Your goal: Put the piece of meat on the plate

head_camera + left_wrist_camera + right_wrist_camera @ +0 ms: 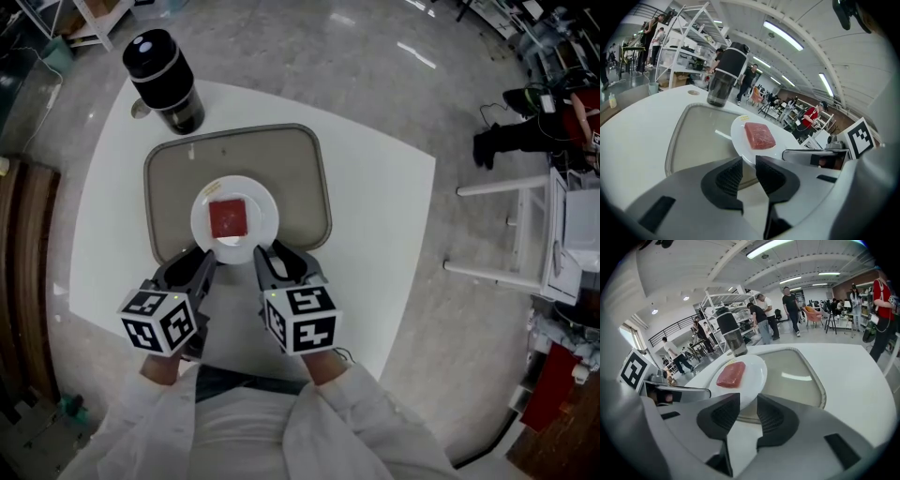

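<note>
The piece of meat (228,217), a red square slab, lies flat in the middle of a white plate (264,225) on a grey tray (302,178). Both grippers hover just in front of the tray's near edge, pointing down at the plate. My left gripper (207,257) is at the plate's near left and my right gripper (268,255) at its near right. In the left gripper view, the left gripper (749,161) stands slightly open and empty, with the meat (759,136) beyond it. My right gripper (748,400) is likewise a little open and empty, short of the meat (731,375).
A tall black tumbler (164,80) stands on the white table (380,216) behind the tray's far left corner. A white frame (516,234) and clutter stand on the floor to the right. People walk among shelves in the background of both gripper views.
</note>
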`<move>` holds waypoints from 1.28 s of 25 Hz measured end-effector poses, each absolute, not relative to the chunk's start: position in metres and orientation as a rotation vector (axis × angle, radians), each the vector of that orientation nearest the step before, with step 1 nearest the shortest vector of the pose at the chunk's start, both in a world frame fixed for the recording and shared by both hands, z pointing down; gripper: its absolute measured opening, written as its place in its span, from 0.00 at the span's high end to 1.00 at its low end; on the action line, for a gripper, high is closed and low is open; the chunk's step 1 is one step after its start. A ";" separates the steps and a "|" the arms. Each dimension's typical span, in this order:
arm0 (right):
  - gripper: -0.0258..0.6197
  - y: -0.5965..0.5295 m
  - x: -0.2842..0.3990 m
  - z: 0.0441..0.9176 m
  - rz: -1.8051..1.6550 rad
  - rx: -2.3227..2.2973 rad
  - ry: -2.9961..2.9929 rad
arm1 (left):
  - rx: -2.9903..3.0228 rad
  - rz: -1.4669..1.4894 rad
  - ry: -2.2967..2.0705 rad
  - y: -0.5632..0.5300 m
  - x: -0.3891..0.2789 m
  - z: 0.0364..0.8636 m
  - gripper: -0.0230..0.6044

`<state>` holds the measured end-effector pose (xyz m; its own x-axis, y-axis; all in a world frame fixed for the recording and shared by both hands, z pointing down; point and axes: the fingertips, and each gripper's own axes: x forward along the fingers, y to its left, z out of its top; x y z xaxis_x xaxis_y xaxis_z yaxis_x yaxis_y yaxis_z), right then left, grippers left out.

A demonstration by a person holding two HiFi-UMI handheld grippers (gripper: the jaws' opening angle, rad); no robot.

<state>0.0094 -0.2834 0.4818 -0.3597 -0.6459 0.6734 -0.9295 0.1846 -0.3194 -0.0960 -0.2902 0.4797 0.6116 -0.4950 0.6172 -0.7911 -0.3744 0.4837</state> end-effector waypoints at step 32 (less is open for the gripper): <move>0.77 -0.342 0.015 0.518 1.106 1.425 -1.962 | 1.969 0.613 -1.004 -0.348 -0.090 0.509 0.82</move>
<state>0.0149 -0.3416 0.5179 -0.3484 -0.5530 0.7569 -0.9338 0.1349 -0.3313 -0.0895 -0.3482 0.5095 0.5630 -0.4239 0.7094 -0.8247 -0.3435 0.4493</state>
